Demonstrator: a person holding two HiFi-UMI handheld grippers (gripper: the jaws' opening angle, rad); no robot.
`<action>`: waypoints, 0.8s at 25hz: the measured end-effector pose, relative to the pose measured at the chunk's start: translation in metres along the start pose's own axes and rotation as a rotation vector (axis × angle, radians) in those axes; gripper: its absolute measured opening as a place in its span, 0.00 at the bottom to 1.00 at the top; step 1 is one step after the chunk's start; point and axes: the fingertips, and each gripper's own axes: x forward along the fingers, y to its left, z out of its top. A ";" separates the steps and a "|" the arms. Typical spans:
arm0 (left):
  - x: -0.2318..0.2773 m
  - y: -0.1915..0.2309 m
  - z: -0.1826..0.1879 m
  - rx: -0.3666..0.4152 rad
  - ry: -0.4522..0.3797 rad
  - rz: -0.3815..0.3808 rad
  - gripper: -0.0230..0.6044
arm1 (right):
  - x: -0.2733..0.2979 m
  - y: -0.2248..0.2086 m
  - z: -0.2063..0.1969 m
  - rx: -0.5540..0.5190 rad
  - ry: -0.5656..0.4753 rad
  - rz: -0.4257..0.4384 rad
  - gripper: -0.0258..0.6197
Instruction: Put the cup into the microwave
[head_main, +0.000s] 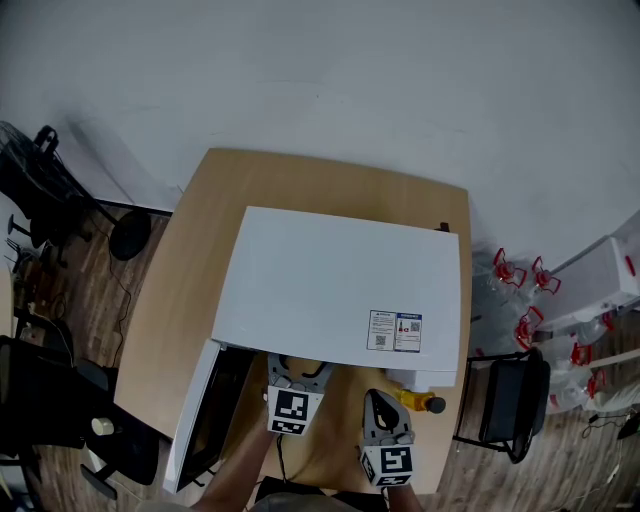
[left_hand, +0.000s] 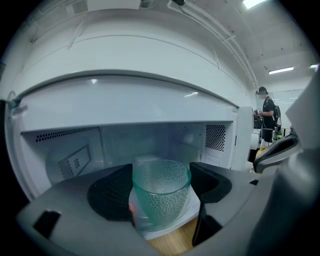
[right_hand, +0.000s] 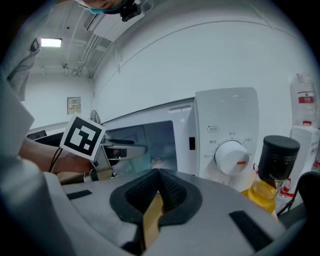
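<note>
On the wooden worktop (head_main: 185, 280) the white microwave (head_main: 340, 290) stands with its door (head_main: 195, 420) swung open to the left. The left tool (head_main: 296, 375) is at the opening, its jaws clenched on either side of the clear, dimpled green cup (left_hand: 161, 194), which is upright at the front edge of the cavity. To the right, the right tool (right_hand: 159, 189) has its jaws pressed together on nothing, in front of the control dial (right_hand: 231, 156) and near a bottle (right_hand: 270, 175) of yellow liquid with a dark cap.
</note>
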 end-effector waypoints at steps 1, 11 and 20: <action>0.001 0.000 0.000 0.002 -0.001 0.000 0.62 | 0.000 -0.001 -0.001 0.002 0.002 -0.002 0.07; 0.002 0.001 0.001 -0.014 -0.010 0.013 0.62 | -0.002 -0.004 -0.003 0.006 0.005 -0.002 0.07; -0.005 0.000 0.013 0.003 -0.022 0.031 0.62 | -0.007 -0.004 0.001 0.003 -0.009 0.011 0.07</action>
